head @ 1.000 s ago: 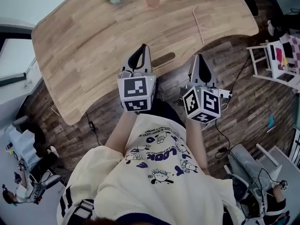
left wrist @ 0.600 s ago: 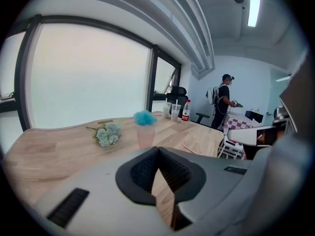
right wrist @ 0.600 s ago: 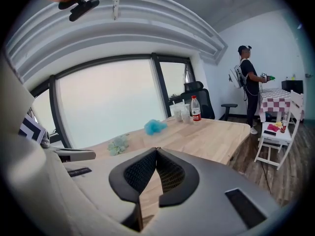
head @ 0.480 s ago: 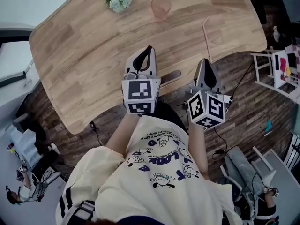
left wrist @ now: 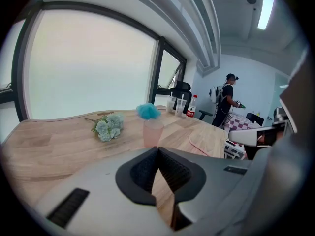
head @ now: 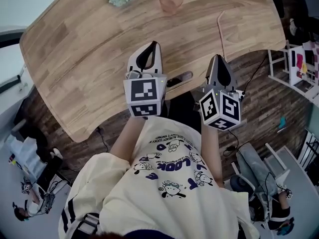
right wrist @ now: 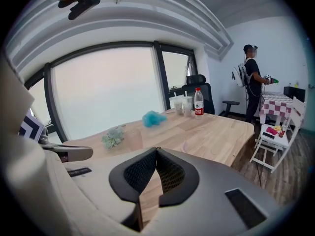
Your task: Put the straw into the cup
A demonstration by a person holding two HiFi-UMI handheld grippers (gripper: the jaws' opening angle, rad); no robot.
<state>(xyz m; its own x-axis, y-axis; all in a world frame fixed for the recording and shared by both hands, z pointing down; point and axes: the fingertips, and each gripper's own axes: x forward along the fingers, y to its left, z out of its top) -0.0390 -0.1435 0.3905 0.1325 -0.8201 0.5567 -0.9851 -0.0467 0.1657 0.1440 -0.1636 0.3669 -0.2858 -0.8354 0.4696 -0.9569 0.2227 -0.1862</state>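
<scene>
Straw (head: pixel 220 36): thin, pale pink, lying flat on the wooden table (head: pixel 84 49), right of and apart from the upright translucent pink cup (head: pixel 171 0); left gripper (head: pixel 154 44) and right gripper (head: pixel 218 58) both pinched tip-to-tip, empty, near the table's front edge.
</scene>
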